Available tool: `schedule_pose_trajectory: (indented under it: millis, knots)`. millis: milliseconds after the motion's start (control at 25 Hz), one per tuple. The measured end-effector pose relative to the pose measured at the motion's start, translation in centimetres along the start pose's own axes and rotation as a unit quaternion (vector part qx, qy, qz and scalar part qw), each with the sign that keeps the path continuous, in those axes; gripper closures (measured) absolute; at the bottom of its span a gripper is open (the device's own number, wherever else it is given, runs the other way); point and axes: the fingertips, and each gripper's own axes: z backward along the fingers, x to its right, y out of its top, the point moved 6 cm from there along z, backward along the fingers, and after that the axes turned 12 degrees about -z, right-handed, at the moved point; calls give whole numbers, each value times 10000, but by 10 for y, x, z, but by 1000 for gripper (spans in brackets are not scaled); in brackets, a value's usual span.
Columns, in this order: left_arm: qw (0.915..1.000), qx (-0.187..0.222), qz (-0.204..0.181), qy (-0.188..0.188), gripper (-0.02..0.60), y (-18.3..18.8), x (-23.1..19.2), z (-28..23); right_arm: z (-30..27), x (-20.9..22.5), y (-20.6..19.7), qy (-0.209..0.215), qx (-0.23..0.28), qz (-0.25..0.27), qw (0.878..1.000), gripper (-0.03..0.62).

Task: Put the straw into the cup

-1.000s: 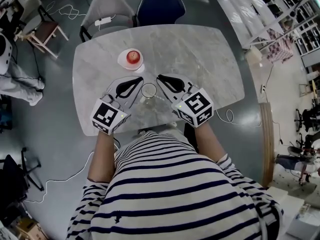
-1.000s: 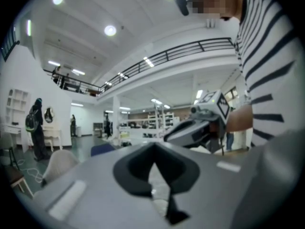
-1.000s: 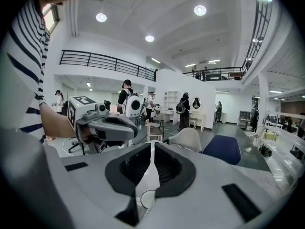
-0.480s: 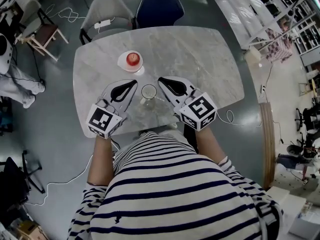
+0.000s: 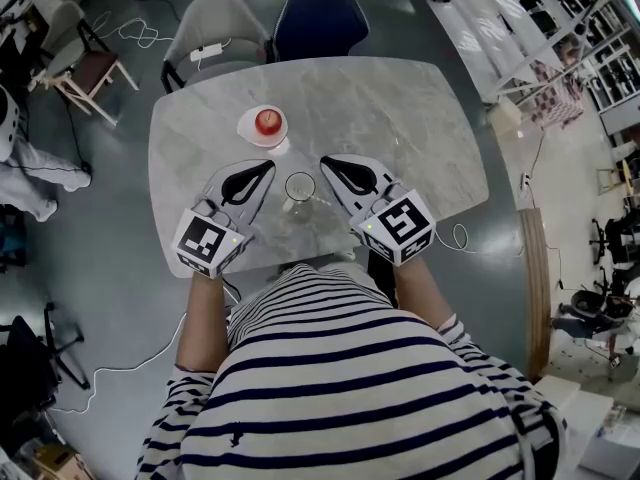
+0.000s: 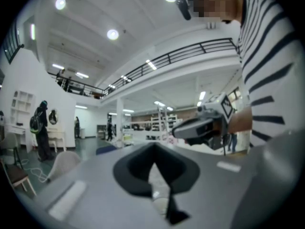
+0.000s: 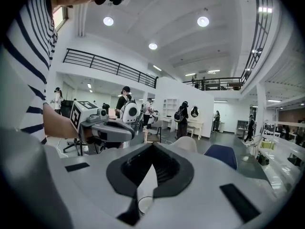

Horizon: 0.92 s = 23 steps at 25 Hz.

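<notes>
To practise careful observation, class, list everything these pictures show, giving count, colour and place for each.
table: one, grey marble, middle of the head view
cup: one, clear glass, on the table's near part, between the two tools
plate: one, white, on the table, beyond the left tool
round thing: one, red, on the plate
grey chair: one, at the table's far side
blue chair: one, dark blue, beside the grey chair
stool: one, wooden, on the floor at far left
left tool: one, pale with black jaws, shut, left of the cup
right tool: one, the same colours, shut, right of the cup
shirt: one, white with dark stripes, bottom of the view
</notes>
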Motion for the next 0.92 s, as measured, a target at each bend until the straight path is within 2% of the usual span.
schedule_pose_trajectory:
  millis: [920]
  knots:
    - [9999,9,28,-124,575,2,2,-4,3,-2,6,-65,-110,246,9996,589]
